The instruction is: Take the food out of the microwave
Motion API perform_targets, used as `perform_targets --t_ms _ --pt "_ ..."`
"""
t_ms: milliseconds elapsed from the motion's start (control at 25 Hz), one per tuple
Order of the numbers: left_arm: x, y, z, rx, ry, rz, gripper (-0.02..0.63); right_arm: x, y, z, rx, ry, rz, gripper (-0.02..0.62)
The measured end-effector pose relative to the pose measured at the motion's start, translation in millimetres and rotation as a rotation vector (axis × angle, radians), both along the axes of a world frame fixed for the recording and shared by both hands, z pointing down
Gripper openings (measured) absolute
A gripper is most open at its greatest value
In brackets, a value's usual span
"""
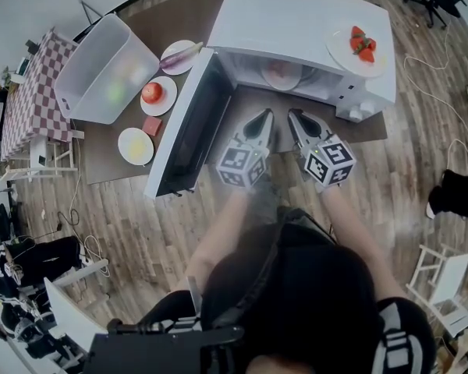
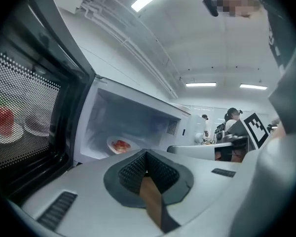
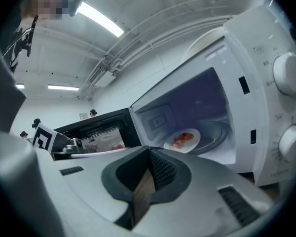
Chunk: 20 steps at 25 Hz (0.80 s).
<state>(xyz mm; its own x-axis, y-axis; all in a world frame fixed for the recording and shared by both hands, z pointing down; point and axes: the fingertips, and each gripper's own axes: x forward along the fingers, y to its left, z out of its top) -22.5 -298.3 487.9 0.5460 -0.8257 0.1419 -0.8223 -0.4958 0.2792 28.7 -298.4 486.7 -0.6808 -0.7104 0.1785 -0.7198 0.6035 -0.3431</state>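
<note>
A wood-plank floor surrounds a brown worktop (image 1: 101, 158), which carries a white microwave (image 1: 296, 14). Its door (image 1: 191, 131) stands swung fully open toward 9 o'clock.

The task's item, a white plate of food (image 1: 281, 74), sits inside the microwave cavity, on the floor of the chamber. From the left gripper view it lies at 11 o'clock of the fingers, and from the right gripper view at 1 o'clock. The food on it is reddish; its kind cannot be made out through the haze of the cavity, though it appears to be sliced pieces.

Your left gripper (image 1: 264, 120) and right gripper (image 1: 294, 118) sit side by side before the open cavity, both pointing at 12 o'clock toward the plate and apart from it. Your left fingers (image 2: 133, 169) are clenched together with nothing between them. Your right fingers (image 3: 160, 169) are likewise clenched on nothing.

On top of the microwave, at its 2 o'clock corner, rests a plate of strawberries (image 1: 360, 49). At 9 to 10 o'clock of the door the worktop holds a clear plastic bin (image 1: 105, 68), a plate with a tomato (image 1: 157, 94), a plate with a yellow item (image 1: 136, 146), a plate with a purple vegetable (image 1: 179, 55) and a small pink block (image 1: 151, 125).
</note>
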Motion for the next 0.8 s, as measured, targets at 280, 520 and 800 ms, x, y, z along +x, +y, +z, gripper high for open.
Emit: perform_targets --t_ms 280,520,800 --pt "-1 -26 6 -0.011 0.006 0.022 0.0 -6 -25 7 -0.019 0.017 0.02 0.003" --pt "-5 -39 14 -0.035 0.015 0.037 0.0 -11 -38 21 -0.066 0.044 0.046 0.003" --pt "-5 -50 25 -0.072 0.035 0.046 0.002 -13 -51 32 -0.106 0.062 0.065 0.005"
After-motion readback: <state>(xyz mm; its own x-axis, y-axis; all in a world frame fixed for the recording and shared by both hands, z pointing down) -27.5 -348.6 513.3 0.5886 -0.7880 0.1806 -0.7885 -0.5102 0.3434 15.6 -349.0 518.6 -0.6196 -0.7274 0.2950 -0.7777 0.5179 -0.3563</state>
